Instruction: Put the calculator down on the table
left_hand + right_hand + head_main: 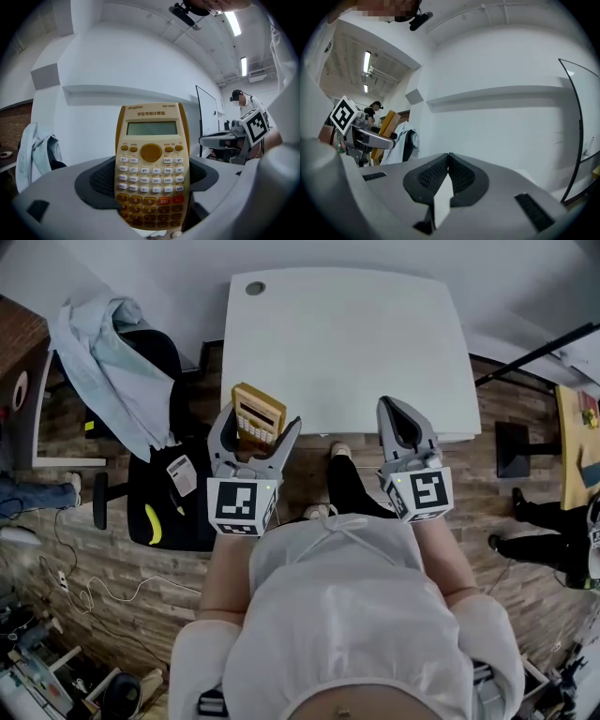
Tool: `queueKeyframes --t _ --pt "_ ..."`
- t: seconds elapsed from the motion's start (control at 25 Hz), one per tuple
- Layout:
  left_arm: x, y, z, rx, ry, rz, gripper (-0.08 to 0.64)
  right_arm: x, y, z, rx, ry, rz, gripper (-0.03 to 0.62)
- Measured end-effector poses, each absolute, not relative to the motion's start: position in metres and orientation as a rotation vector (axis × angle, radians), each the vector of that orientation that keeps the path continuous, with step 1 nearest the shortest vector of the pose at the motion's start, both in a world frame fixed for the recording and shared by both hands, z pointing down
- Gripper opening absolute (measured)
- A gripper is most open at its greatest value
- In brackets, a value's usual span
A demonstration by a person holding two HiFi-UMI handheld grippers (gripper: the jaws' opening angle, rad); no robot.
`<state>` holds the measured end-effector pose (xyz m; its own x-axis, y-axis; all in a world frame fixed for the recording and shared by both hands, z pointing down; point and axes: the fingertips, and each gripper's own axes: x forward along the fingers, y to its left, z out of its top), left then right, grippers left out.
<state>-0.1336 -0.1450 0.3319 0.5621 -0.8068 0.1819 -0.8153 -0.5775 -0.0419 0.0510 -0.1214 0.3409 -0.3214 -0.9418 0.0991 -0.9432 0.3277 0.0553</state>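
Note:
In the head view the white table (375,343) lies straight ahead. A yellow scientific calculator (258,415) hangs over the table's near left edge, gripped at its lower end by my left gripper (258,430). The left gripper view shows the calculator (151,154) upright and keys-forward, with the left gripper (151,192) shut on its bottom rows. My right gripper (403,413) hovers at the table's near edge, to the right. Its jaws (448,161) are pressed together with nothing held. From the right gripper view the calculator (388,125) shows at far left.
A black chair (169,484) draped with a pale blue garment (108,348) stands left of the table. A cable grommet (255,288) sits at the table's far left corner. A black stand base (513,448) and another person's legs (544,540) are on the right.

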Motion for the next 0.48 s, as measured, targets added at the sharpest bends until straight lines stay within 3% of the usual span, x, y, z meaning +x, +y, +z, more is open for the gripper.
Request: queueKeyframes --t 0.48 --pt "-0.072 -0.273 0.393 2.576 -1.442 0.455 0.414 0.116 -0.262 0.380 1.637 -2.483 0.138 0.006"
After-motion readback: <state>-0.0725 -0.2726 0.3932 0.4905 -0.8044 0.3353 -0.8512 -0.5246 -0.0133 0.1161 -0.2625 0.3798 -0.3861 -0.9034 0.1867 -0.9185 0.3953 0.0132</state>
